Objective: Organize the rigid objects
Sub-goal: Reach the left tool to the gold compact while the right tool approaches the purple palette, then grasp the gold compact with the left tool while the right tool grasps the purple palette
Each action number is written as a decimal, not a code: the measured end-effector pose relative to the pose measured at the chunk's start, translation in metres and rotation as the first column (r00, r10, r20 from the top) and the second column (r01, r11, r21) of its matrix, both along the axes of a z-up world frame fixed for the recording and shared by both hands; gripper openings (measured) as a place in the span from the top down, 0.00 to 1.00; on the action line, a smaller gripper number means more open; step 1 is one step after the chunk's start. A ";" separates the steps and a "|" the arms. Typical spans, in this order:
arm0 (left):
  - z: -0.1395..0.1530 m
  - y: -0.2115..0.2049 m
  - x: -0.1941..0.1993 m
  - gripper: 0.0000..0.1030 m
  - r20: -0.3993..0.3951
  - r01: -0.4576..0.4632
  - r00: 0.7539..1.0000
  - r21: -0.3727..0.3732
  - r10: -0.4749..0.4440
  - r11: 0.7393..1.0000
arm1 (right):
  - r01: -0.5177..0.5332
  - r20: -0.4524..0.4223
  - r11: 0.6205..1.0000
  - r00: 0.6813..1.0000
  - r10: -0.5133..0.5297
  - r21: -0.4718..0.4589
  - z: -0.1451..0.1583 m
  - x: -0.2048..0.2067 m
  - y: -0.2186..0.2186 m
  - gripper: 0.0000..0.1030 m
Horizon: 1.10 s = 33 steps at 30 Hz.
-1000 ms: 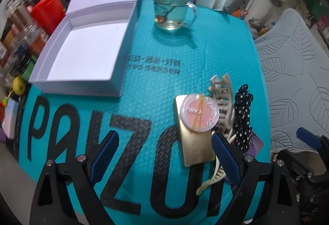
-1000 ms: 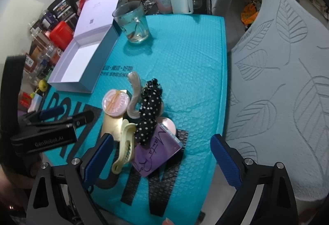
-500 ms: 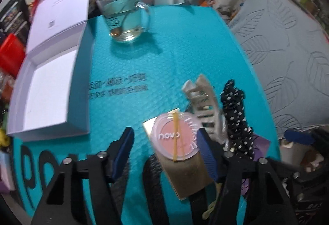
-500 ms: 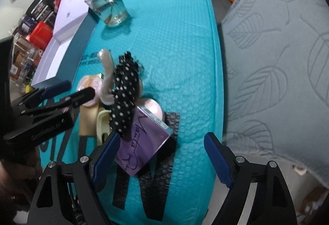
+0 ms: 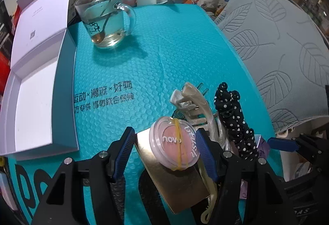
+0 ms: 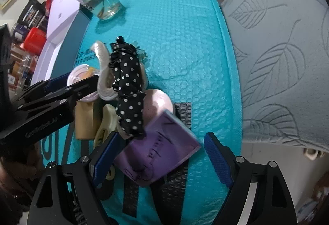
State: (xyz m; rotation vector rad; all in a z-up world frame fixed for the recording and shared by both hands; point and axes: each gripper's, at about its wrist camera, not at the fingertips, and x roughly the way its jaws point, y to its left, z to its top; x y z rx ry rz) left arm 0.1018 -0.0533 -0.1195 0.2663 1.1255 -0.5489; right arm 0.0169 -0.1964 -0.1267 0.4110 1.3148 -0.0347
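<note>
Teal bubble-wrap matting (image 5: 164,56) is covering the table, carrying a round pink blush compact (image 5: 174,145) lying on a gold card (image 5: 181,186). Left gripper (image 5: 165,151) is straddling the compact, jaws apart. Right gripper (image 6: 162,157) is gaping around a purple box (image 6: 158,149).

"novo" and "blush" on the round pink compact (image 5: 174,145); Chinese print on the teal mat (image 5: 164,56).

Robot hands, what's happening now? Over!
Left gripper open around round pink blush compact. Right gripper open around purple box. Polka-dot scrunchie overlaps box.
</note>
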 end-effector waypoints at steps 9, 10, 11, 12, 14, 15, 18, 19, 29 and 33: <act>0.000 0.002 0.001 0.46 -0.003 -0.003 1.000 -0.009 0.003 1.000 | 0.032 -0.035 0.999 0.999 -0.033 -0.016 -0.012 -0.003 0.007 0.21; 0.001 0.004 0.000 0.46 -0.004 -0.008 1.000 -0.011 0.008 1.000 | 0.034 -0.034 0.999 0.999 -0.035 -0.018 -0.012 -0.004 0.008 0.23; 0.000 0.004 -0.002 0.46 -0.005 -0.011 1.000 -0.009 0.011 1.000 | 0.035 -0.031 0.999 0.999 -0.035 -0.013 -0.013 -0.004 0.007 0.26; 0.001 0.005 -0.003 0.46 -0.005 -0.012 1.000 -0.007 0.012 1.000 | 0.034 -0.030 0.999 0.999 -0.034 -0.009 -0.013 -0.005 0.008 0.28; 0.001 0.005 -0.006 0.46 -0.007 -0.015 1.000 0.005 0.015 1.000 | 0.034 -0.030 0.999 0.999 -0.034 -0.007 -0.012 -0.006 0.008 0.30; 0.001 0.005 -0.007 0.46 -0.012 -0.020 1.000 0.009 0.020 1.000 | 0.034 -0.028 0.999 0.999 -0.034 -0.006 -0.011 -0.006 0.008 0.30; 0.002 0.008 -0.008 0.46 -0.034 -0.036 0.999 0.004 0.036 0.999 | 0.032 -0.012 0.999 0.999 -0.032 -0.001 -0.008 -0.009 0.008 0.30; 0.002 0.009 -0.009 0.46 -0.040 -0.044 0.998 0.005 0.044 0.999 | 0.031 -0.010 0.999 0.999 -0.031 -0.007 -0.008 -0.010 0.008 0.30; -0.004 0.009 -0.022 0.46 -0.005 -0.036 0.999 0.120 0.037 0.992 | 0.028 -0.022 0.999 0.999 -0.029 -0.040 -0.003 -0.024 0.012 0.12; -0.001 0.014 -0.026 0.46 -0.006 -0.042 0.999 0.137 0.044 0.990 | 0.053 -0.049 0.998 0.997 -0.054 -0.022 -0.009 -0.028 0.011 0.12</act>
